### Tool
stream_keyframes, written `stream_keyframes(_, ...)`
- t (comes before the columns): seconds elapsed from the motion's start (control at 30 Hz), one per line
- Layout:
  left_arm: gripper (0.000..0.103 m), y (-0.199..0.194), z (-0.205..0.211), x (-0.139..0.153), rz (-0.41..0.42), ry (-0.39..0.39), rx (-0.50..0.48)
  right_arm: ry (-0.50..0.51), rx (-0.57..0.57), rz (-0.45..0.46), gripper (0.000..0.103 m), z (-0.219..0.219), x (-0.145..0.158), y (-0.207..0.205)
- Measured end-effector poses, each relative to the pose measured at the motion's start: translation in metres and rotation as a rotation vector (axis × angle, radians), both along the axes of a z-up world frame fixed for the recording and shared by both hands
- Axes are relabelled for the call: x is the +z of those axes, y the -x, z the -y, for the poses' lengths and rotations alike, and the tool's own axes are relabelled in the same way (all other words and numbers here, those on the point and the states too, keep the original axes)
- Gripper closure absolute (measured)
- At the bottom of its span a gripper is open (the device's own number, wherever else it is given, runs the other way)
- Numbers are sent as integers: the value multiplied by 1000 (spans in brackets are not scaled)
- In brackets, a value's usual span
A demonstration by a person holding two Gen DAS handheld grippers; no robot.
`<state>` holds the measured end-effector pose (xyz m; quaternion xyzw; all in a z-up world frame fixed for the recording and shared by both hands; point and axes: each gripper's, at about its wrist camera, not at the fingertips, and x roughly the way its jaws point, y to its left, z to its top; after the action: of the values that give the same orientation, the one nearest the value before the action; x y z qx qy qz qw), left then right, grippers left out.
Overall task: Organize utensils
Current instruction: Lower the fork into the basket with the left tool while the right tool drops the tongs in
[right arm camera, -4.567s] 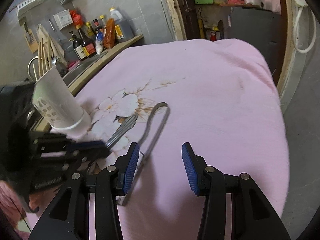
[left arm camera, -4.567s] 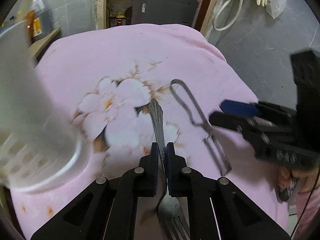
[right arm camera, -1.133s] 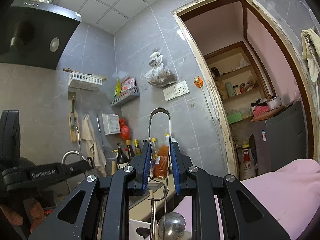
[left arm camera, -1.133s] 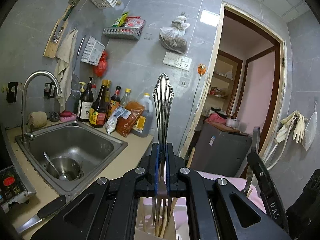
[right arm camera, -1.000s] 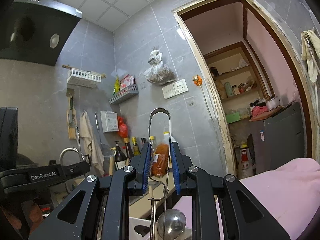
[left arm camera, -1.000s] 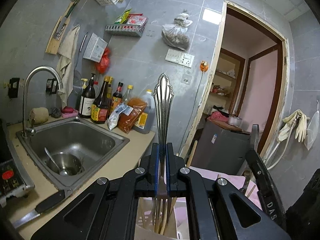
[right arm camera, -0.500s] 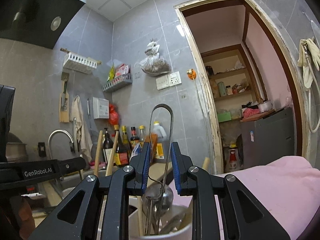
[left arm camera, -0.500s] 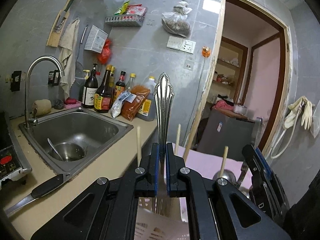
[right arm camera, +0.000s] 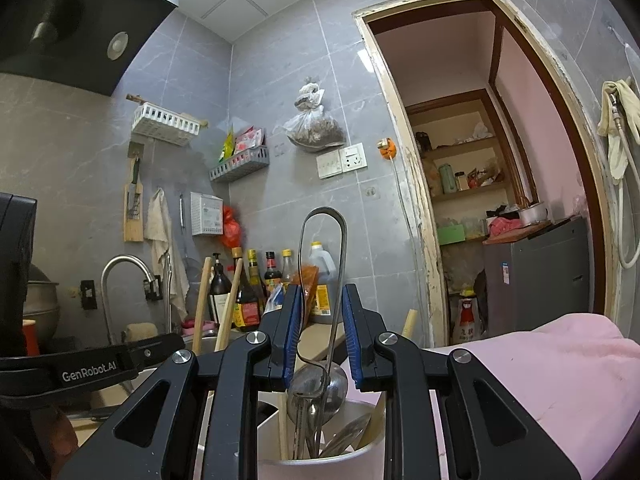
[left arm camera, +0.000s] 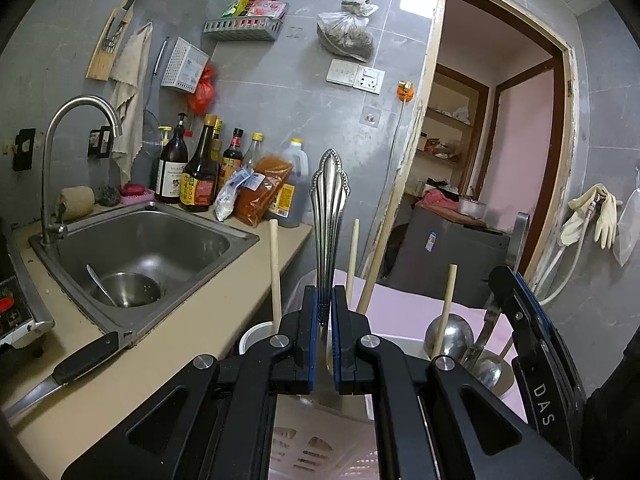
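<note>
Two utensils stand upright over the white utensil holder, each pinched in a claw. In the left wrist view the left claw is clamped tight on the fork, its ornate handle rising up the middle of the frame and its lower end hidden behind the pads, above the holder's slotted wall at the bottom edge. In the right wrist view the right claw grips the wire-loop peeler, loop at centre, its lower part reaching down into the holder at bottom centre.

Inside the holder are a steel ladle, spoons and wooden chopsticks that lean out to the left. The holder sits on a pink cloth, lower right. At left of the left wrist view, the steel sink holds a metal bowl with a spoon in it; sauce bottles line the tabletop behind the sink, and a black-handled knife lies at lower left.
</note>
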<state>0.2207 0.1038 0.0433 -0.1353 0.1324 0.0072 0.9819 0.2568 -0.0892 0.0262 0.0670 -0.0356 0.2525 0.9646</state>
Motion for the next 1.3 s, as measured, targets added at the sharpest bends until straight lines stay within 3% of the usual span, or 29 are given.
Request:
stream_keyframes(0.7, 96, 7, 1, 1, 40, -17, -15, 0, 10, 2, 77, -1, 0, -2)
stream_keyframes(0.87, 87, 9, 3, 3, 62, -15, -28, -1, 9, 2, 76, 0, 0, -2)
stream_keyframes(1.2, 86, 18, 2, 8, 112, -4, -16, -16, -4, 27, 70, 3, 3, 2)
stream_keyframes(1.3, 79, 24, 2, 9, 143, -1, -11, -27, -10, 39, 67, 5, 7, 5)
